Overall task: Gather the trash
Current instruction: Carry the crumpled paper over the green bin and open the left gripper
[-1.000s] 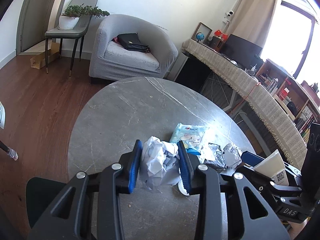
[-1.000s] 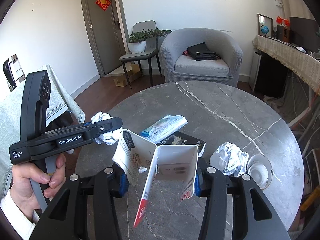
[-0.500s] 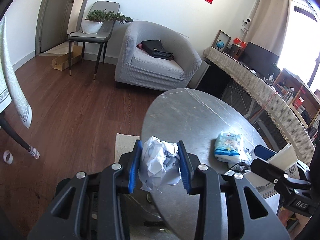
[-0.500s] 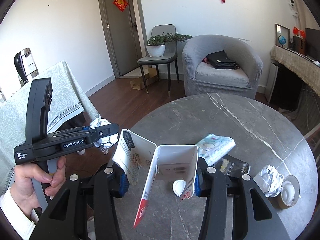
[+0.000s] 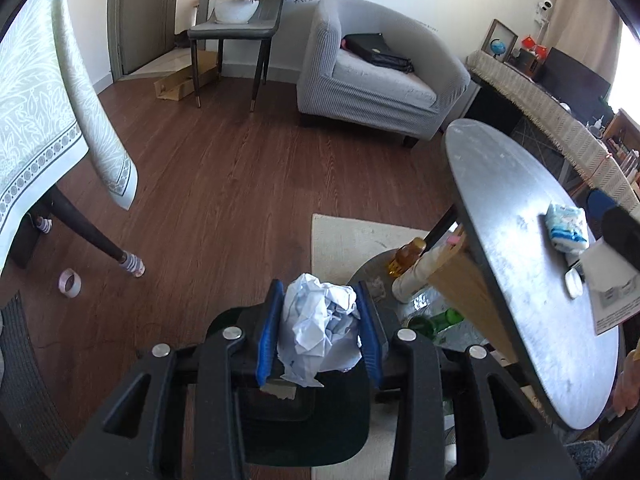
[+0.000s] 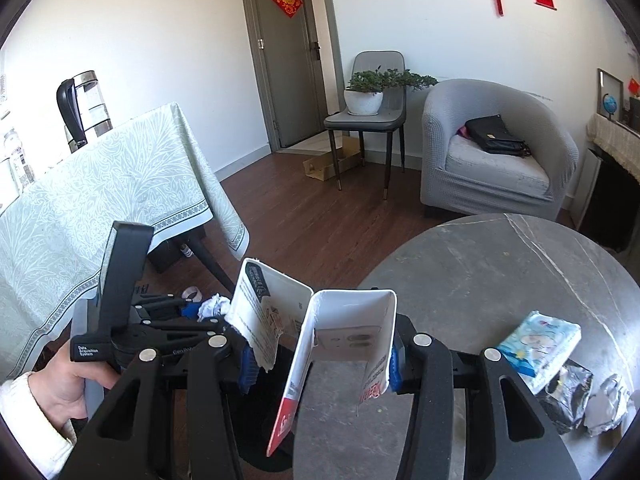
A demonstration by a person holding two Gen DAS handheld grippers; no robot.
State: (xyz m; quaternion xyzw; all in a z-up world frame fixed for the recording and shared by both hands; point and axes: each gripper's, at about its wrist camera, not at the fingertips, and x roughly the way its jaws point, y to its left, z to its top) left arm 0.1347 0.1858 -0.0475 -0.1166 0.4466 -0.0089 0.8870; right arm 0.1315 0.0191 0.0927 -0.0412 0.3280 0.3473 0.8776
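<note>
The left tongs [image 5: 319,322] squeeze a paper ball [image 5: 320,326] beside the counter [image 5: 520,216]; the right tongs [image 6: 320,354] squeeze a torn box [image 6: 348,320].

A grey armchair [image 5: 380,76] is seen at 12 o'clock on the brown wood floor [image 5: 224,184], a chair [image 5: 236,28] at 11 o'clock.

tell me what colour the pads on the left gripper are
Blue pads, pressed on the crumpled white paper in the left gripper; clearest in the left wrist view.
</note>
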